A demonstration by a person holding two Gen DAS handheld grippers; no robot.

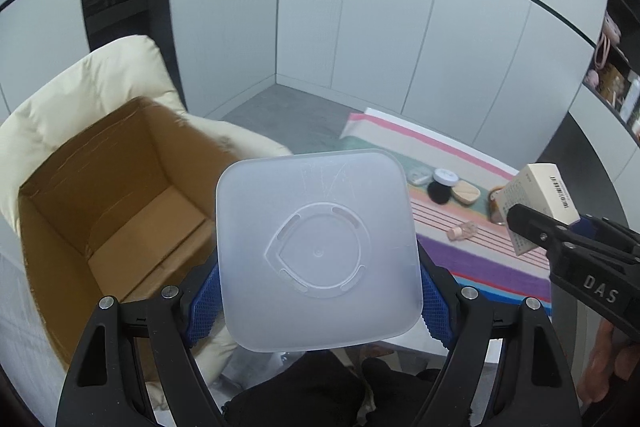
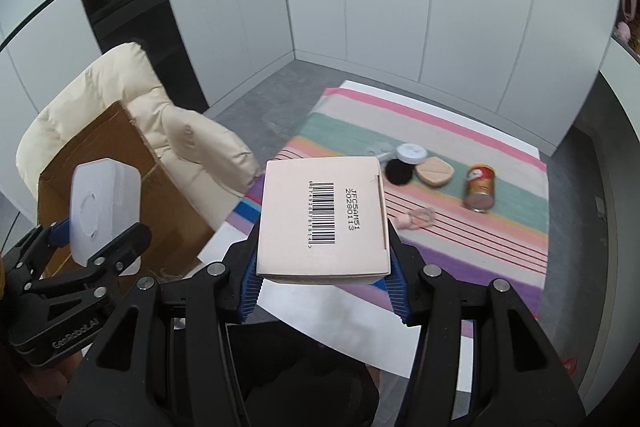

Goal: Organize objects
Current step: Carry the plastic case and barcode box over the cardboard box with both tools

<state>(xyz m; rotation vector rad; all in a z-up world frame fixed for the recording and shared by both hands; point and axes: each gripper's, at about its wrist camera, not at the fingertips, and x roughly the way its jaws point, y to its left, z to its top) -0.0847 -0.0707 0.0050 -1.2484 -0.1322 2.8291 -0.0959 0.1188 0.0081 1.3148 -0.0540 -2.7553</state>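
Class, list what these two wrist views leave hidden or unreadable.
- Translucent container contents: left wrist view shows only its base.
- Cardboard box near floor: hidden behind the container.
- Carton front: right wrist view shows only the barcode end.
- Can label: blurred, too small.

cream armchair, white wall panels

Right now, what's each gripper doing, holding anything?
Left gripper: closed on the frosted plastic container.
Right gripper: closed on the barcoded carton.
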